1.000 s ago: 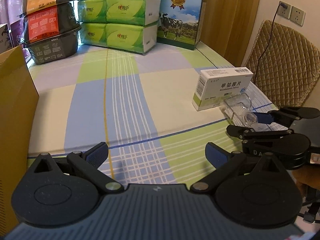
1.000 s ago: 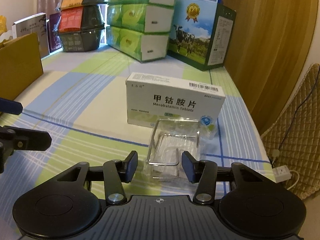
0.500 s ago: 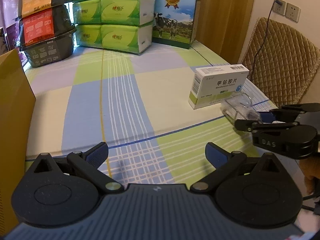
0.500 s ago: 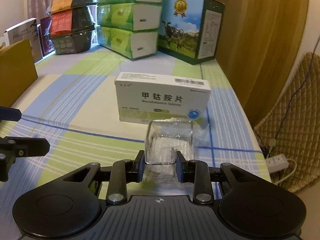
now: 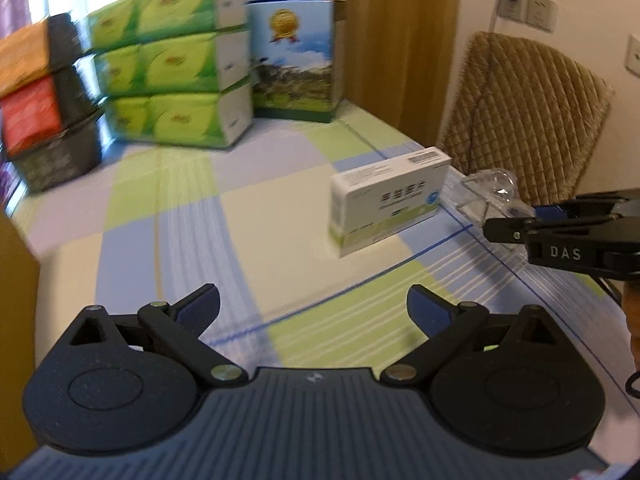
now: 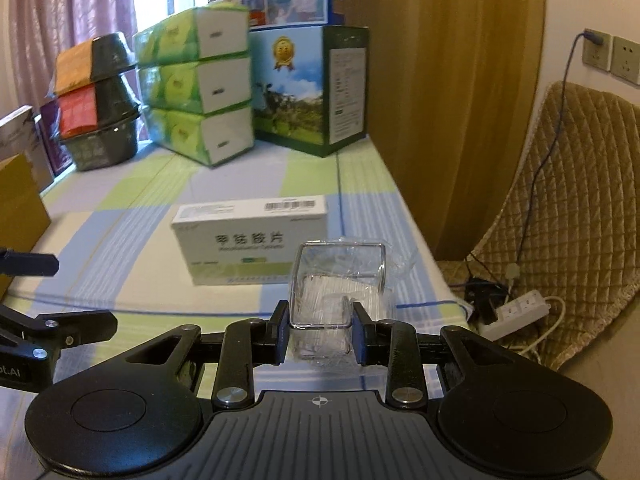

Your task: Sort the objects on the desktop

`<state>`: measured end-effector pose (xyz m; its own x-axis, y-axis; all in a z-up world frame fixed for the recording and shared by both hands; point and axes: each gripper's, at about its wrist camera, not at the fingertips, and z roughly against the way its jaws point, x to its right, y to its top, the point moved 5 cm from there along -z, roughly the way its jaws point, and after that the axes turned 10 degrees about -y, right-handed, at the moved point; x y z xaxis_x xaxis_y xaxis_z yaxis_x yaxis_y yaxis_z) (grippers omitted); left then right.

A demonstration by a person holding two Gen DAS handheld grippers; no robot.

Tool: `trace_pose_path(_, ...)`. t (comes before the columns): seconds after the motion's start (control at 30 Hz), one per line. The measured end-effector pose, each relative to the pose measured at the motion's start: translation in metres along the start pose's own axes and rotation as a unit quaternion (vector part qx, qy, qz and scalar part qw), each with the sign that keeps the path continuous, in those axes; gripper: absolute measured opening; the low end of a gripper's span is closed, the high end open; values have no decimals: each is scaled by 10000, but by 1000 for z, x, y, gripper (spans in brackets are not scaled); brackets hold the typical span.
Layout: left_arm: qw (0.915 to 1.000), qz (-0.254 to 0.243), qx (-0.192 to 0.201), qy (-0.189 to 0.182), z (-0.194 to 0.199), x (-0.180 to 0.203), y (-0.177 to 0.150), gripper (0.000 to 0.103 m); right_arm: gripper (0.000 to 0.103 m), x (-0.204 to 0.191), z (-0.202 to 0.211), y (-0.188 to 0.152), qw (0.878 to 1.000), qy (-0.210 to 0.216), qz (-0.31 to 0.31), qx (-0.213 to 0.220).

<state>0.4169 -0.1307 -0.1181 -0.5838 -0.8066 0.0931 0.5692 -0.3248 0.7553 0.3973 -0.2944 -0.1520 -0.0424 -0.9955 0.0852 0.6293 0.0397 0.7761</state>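
A: Since the right claw (image 6: 320, 330) is squeezed onto the clear box (image 6: 338, 280), is it up off the worktop (image 6: 132, 240)?

B: It looks lifted, near the right edge. The left claw (image 5: 314, 306) is wide open, holding nothing.

A: What's left?

B: I think sorting has just begun. The box must go somewhere, and the pill box (image 6: 250, 240) just behind it hasn't been picked up.

A: How many?

B: One clear box, one pill box, two claws.
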Motion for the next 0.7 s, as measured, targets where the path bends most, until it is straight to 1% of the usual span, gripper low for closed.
trace_pose_path(0.17,9987,-487,-46,-148,-22,8,29,96,28,13,-8,11,9995,-33,-300,117)
trace_pose_path(0.23,9975,-681,-52,-203,-33,11,40,95,28,16,-9,12,9989,-113,-441,98)
trace_pose_path(0.33,9954,-875,-128,-365,-55,14,55,92,28,14,-14,9,9992,-81,-385,29)
trace_pose_path(0.47,9918,-1150,-272,-484,-80,16,63,92,28,23,-18,10,9982,-132,-588,24)
trace_pose_path(0.53,9899,-1246,-373,-569,-92,17,62,89,28,24,-20,10,9981,-130,-610,2)
trace_pose_path(0.57,9889,-1272,-427,-640,-97,18,62,83,28,24,-21,10,9981,-130,-597,-7)
trace_pose_path(0.6,9884,-1268,-451,-706,-100,17,62,76,28,24,-23,10,9981,-137,-596,-21)
trace_pose_path(0.63,9880,-1252,-468,-776,-103,17,62,73,28,25,-24,9,9981,-135,-602,-31)
trace_pose_path(0.7,9880,-1161,-508,-879,-107,17,61,58,28,26,-25,9,9980,-136,-621,-52)
